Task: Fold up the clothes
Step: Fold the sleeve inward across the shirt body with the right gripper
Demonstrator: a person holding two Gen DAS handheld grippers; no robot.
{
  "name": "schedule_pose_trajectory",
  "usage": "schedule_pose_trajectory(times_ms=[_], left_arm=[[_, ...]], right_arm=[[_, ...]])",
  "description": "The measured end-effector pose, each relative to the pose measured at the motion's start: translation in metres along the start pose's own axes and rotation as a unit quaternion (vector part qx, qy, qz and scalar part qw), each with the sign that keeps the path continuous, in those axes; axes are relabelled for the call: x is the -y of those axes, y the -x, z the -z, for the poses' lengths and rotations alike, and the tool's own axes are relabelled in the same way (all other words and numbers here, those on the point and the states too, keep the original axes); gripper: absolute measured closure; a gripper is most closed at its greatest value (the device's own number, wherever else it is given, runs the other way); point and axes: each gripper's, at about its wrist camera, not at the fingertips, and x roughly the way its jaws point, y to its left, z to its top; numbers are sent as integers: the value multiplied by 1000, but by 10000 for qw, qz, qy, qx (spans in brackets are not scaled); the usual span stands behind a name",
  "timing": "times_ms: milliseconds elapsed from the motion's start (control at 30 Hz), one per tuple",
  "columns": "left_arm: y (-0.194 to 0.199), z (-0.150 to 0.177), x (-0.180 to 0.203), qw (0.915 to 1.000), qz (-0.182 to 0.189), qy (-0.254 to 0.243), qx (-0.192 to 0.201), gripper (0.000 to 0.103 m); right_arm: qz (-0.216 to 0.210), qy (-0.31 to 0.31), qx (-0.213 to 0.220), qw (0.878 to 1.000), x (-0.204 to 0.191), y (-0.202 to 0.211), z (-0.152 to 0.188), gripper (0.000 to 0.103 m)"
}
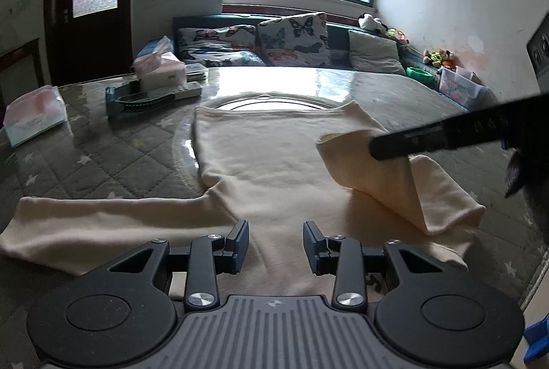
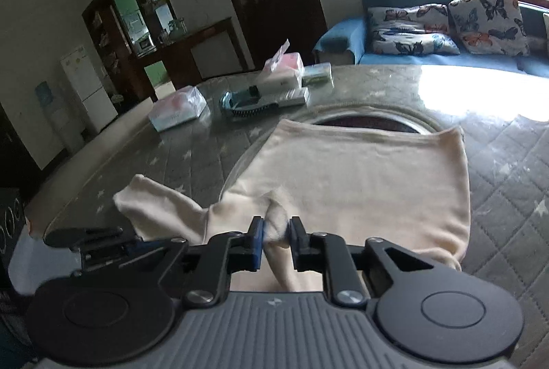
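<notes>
My right tongs (image 2: 276, 233) are pinched shut on a bunched bit of the cream top's sleeve (image 2: 278, 225), lifted clear of the table (image 2: 507, 170) so the sleeve hangs as a raised flap over the body of the top (image 2: 343, 170). My left tongs (image 1: 275, 242) hover with their fingers well apart and nothing between them, just above the near edge of the top (image 1: 267, 163). The other sleeve (image 1: 103, 221) lies flat, stretched out to the left of my left tongs.

The step, as I judge it, is bringing the held sleeve in across the body. To do it well I'd carry the flap across low and level, so the fold line sits straight along the shoulder seam, and let go only once the cloth rests flat. The left tongs could press the body down in front of them to stop it sliding on the glossy tabletop.
</notes>
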Motion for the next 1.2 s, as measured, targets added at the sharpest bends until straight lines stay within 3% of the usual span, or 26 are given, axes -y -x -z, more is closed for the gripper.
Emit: schedule_pose_trajectory(times_ms=[233, 400, 667, 967, 1200], left_arm=[[1, -8, 12, 9998, 112, -108, 106, 65], [-7, -12, 19, 9997, 147, -187, 83, 65], [-5, -15, 12, 9998, 14, -160, 106, 64], [-11, -14, 26, 9988, 360, -324, 85, 66], [-31, -9, 38, 9974, 512, -488, -135, 68]], right_arm=[[315, 99, -263, 9991, 24, 7, 5, 86], [-8, 110, -228, 9997, 18, 8, 5, 85], [-391, 272, -135, 9988, 5, 12, 2, 73], [919, 407, -408, 9941, 44, 8, 25, 74], [1094, 499, -401, 9919, 56, 10, 34, 77]])
